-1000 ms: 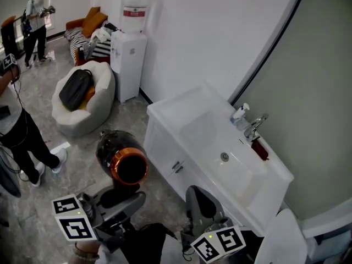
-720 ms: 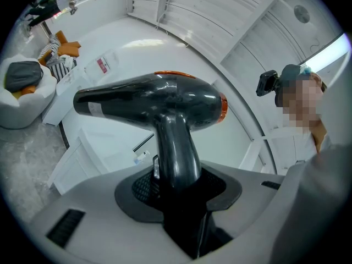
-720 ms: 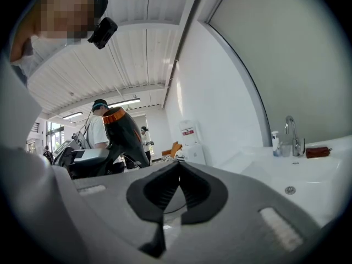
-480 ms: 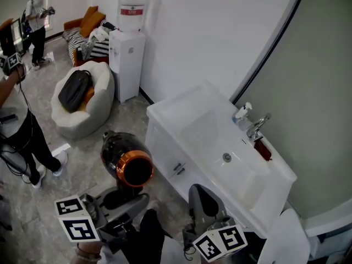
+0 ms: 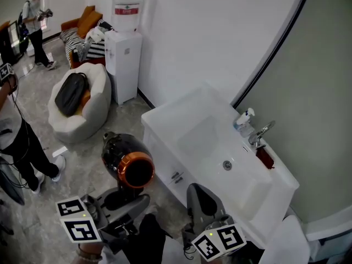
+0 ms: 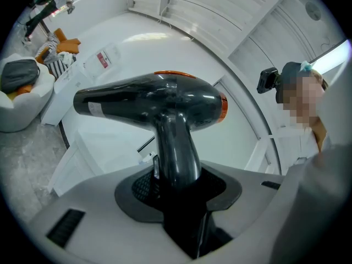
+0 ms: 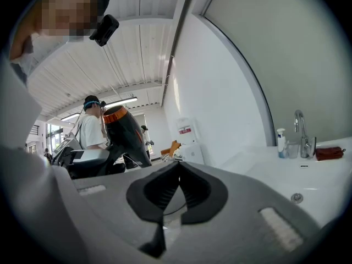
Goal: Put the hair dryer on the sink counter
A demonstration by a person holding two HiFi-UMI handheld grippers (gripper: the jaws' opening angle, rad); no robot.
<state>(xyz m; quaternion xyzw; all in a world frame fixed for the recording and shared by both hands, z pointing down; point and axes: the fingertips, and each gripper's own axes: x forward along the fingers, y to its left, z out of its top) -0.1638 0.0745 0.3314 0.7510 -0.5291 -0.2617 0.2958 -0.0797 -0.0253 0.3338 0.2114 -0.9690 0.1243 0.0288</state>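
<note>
A black hair dryer [image 5: 124,157] with an orange ring stands upright over the floor, left of the white sink counter [image 5: 171,114]. My left gripper [image 5: 122,201] is shut on its handle from below. In the left gripper view the hair dryer [image 6: 148,99] rises from between the left gripper's [image 6: 179,183] pads, nozzle to the left. My right gripper [image 5: 202,203] hangs shut and empty in front of the sink cabinet. From the right gripper [image 7: 176,187], the hair dryer [image 7: 124,134] shows at the left and the sink counter [image 7: 264,164] at the right.
On the counter's far side stand a faucet [image 5: 259,132], a soap bottle [image 5: 242,120] and a dark red thing [image 5: 264,157]. A water dispenser [image 5: 123,45] and a beanbag [image 5: 77,106] with a black bag sit at the back left. A person [image 5: 15,139] stands at the left edge.
The hair dryer and my left gripper have moved a little to the right, toward the sink cabinet. The right gripper has hardly moved.
</note>
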